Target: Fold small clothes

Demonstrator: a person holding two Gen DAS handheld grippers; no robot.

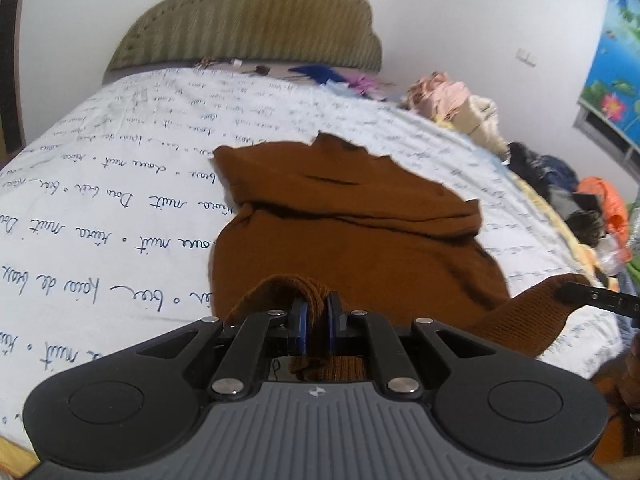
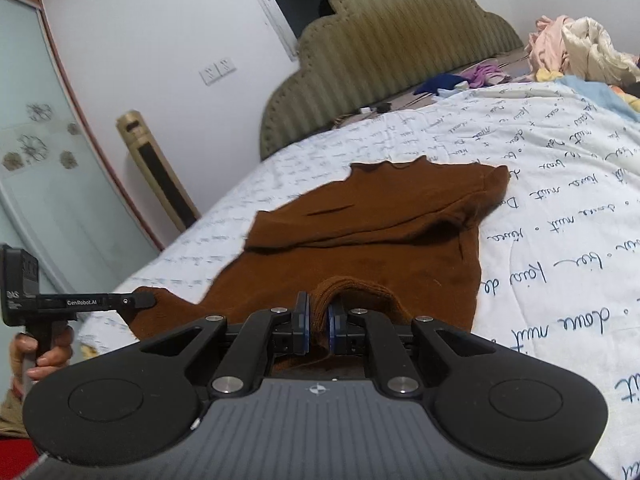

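Observation:
A small brown knit sweater (image 1: 352,236) lies on the white bedsheet with blue handwriting print (image 1: 120,184), its sleeves folded across the chest. My left gripper (image 1: 318,320) is shut on the sweater's near hem at its left corner. My right gripper (image 2: 318,320) is shut on the hem of the same sweater (image 2: 360,224) at the other corner. Each gripper shows in the other's view: the right one (image 1: 576,294) at the right edge, the left one (image 2: 132,301) at the left, both pinching the raised hem.
A green padded headboard (image 1: 248,24) stands at the far end of the bed. A pile of mixed clothes (image 1: 560,184) lies along the bed's right side, also in the right wrist view (image 2: 576,48). A tall gold fan (image 2: 160,176) and a glass door (image 2: 48,184) stand left of the bed.

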